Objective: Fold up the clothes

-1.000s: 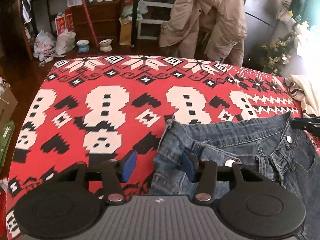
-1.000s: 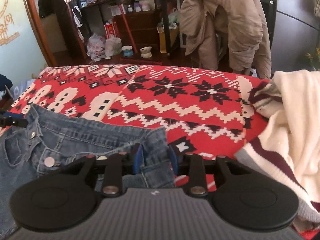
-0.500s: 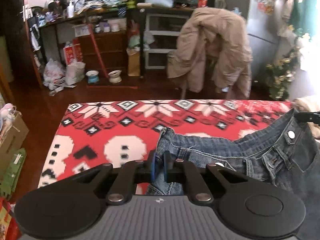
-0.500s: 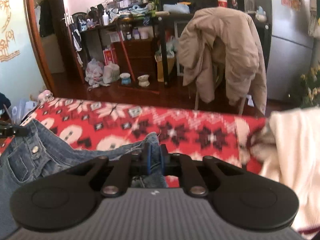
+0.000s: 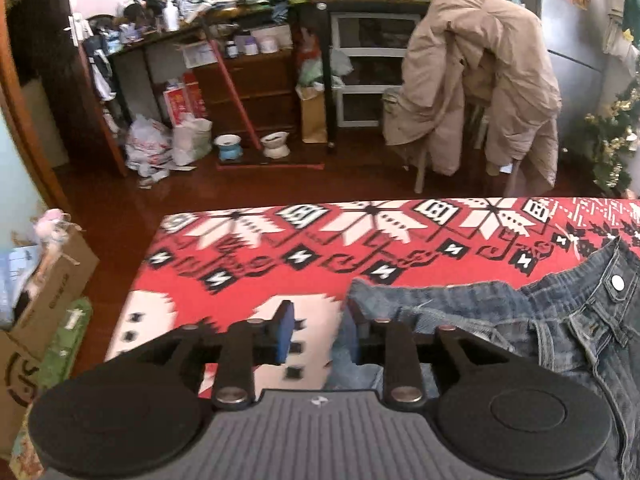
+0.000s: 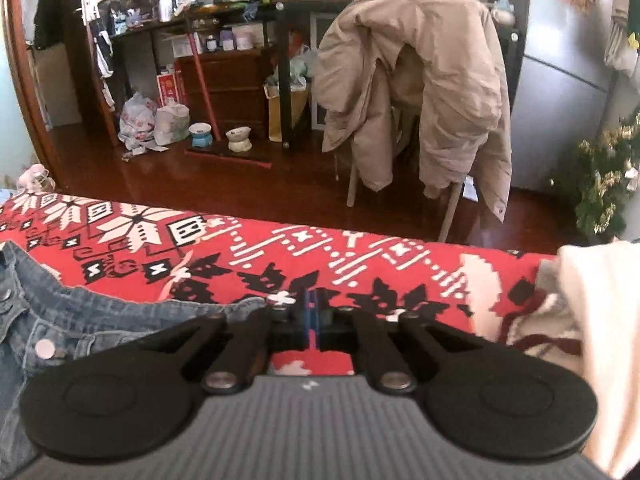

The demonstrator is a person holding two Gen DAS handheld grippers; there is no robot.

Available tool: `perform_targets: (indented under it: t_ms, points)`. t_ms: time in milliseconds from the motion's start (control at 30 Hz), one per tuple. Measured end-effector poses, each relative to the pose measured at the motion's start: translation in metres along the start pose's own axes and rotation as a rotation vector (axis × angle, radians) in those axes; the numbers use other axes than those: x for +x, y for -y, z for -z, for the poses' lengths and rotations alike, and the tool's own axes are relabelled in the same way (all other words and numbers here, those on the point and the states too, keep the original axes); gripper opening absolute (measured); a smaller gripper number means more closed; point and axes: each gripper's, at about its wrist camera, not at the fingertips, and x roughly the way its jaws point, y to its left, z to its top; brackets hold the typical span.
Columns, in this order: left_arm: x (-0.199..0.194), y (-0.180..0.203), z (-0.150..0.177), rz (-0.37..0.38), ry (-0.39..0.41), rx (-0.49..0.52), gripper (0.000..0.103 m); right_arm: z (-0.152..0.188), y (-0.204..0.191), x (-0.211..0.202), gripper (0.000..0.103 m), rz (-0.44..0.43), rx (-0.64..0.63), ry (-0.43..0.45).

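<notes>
Blue jeans (image 5: 500, 320) lie waist-first on the red patterned cover (image 5: 240, 276). My left gripper (image 5: 318, 334) is at the waistband's left corner and its jaws are opening. The denim edge rests against the right-hand finger, and only the cover shows between the pads. In the right wrist view the jeans (image 6: 100, 320) end just left of my right gripper (image 6: 312, 312). Its jaws are closing, with the pads almost together. I see no denim between them, only a sliver of the red cover (image 6: 360, 256).
A white sweater with dark red stripes (image 6: 592, 320) is heaped on the cover at the right. Past the far edge stand a chair draped in a beige coat (image 5: 480, 80), shelves and floor clutter. A cardboard box (image 5: 40, 300) sits by the cover's left side.
The left jaws, shut on the waistband corner half a second ago, have parted. The right gripper has slid right, off the other corner, and stays shut. Both views have tilted up.
</notes>
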Motion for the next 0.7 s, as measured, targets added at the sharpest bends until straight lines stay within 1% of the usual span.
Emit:
perform_targets:
  t_ms: [33, 67, 133, 200, 267, 300, 367, 467, 500, 533, 567, 600, 700]
  points:
    - [-0.008, -0.002, 0.001, 0.002, 0.001, -0.005, 0.028, 0.001, 0.002, -0.007, 0.007, -0.005, -0.003, 0.005]
    - [-0.020, -0.004, 0.002, 0.007, 0.002, -0.011, 0.028, 0.002, 0.003, -0.017, 0.010, -0.016, -0.005, 0.012]
    - [-0.047, -0.002, 0.008, 0.031, 0.023, 0.000, 0.028, 0.006, 0.003, -0.043, 0.011, -0.037, -0.010, 0.027]
    - [-0.079, 0.002, 0.016, 0.063, 0.048, 0.011, 0.033, 0.012, 0.002, -0.074, 0.012, -0.048, -0.015, 0.041]
    - [-0.111, 0.007, 0.028, 0.100, 0.067, 0.018, 0.045, 0.023, 0.002, -0.107, 0.012, -0.056, -0.007, 0.045]
    - [-0.129, 0.010, 0.036, 0.118, 0.071, 0.019, 0.047, 0.029, 0.002, -0.124, 0.013, -0.060, -0.002, 0.047]
    - [-0.156, 0.019, 0.052, 0.158, 0.075, 0.009, 0.047, 0.046, 0.002, -0.155, 0.016, -0.062, -0.006, 0.044]
    - [-0.190, 0.038, 0.080, 0.212, 0.065, -0.004, 0.047, 0.074, 0.005, -0.196, 0.017, -0.053, 0.003, 0.030]
    - [-0.200, 0.046, 0.090, 0.231, 0.063, -0.004, 0.047, 0.085, 0.007, -0.209, 0.018, -0.054, 0.011, 0.026]
    - [-0.208, 0.053, 0.099, 0.241, 0.059, 0.001, 0.048, 0.097, 0.010, -0.223, 0.020, -0.055, 0.019, 0.023]
    - [-0.214, 0.061, 0.107, 0.247, 0.057, 0.004, 0.049, 0.107, 0.012, -0.234, 0.025, -0.058, 0.027, 0.018]
    - [-0.220, 0.069, 0.116, 0.262, 0.058, 0.007, 0.049, 0.117, 0.015, -0.245, 0.027, -0.062, 0.036, 0.013]
    - [-0.238, 0.092, 0.145, 0.311, 0.058, 0.016, 0.050, 0.149, 0.030, -0.269, 0.027, -0.051, 0.052, -0.005]
